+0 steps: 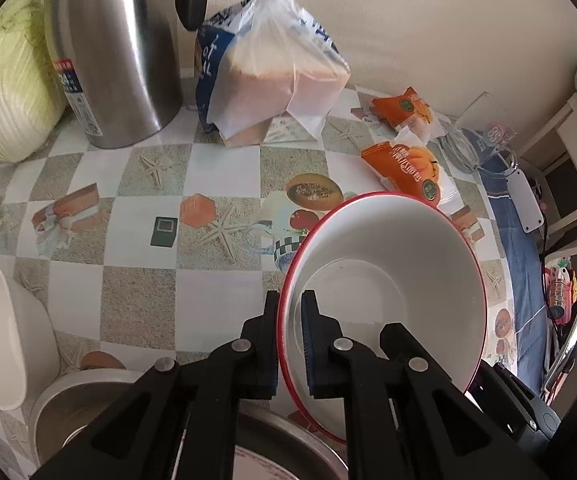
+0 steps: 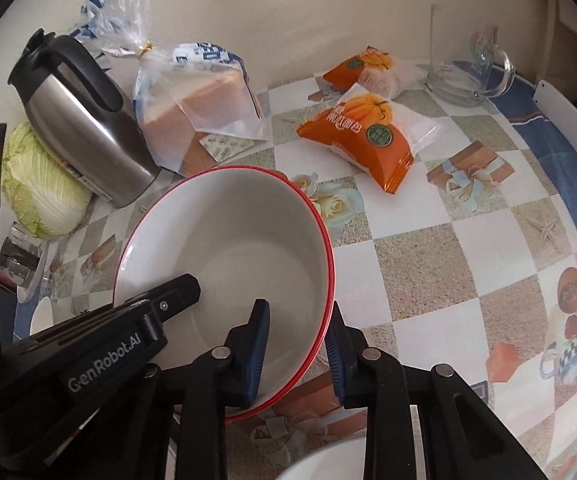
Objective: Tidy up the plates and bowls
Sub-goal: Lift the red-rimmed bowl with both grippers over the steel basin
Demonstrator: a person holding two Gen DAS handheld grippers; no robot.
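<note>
A white bowl with a red rim (image 1: 388, 276) is held above the table, tilted. My left gripper (image 1: 290, 344) is shut on its left rim, one finger inside and one outside. In the right wrist view the same bowl (image 2: 244, 240) has my right gripper (image 2: 298, 348) straddling its right rim; its jaws stand a little apart from the wall. The left gripper's body (image 2: 100, 344) shows over the bowl's left side. A plain white bowl (image 1: 4, 336) and a steel bowl (image 1: 68, 412) sit at lower left. A steel dish (image 1: 288, 440) lies under my left gripper.
On the checked tablecloth (image 1: 136, 280) stand a steel kettle (image 1: 112, 52), a bagged bread loaf (image 1: 272, 80), a cabbage (image 1: 4, 84), two orange snack packs (image 1: 408, 168) and a glass mug (image 1: 484, 128). A wall lies behind. A white rim (image 2: 328, 460) shows at the bottom.
</note>
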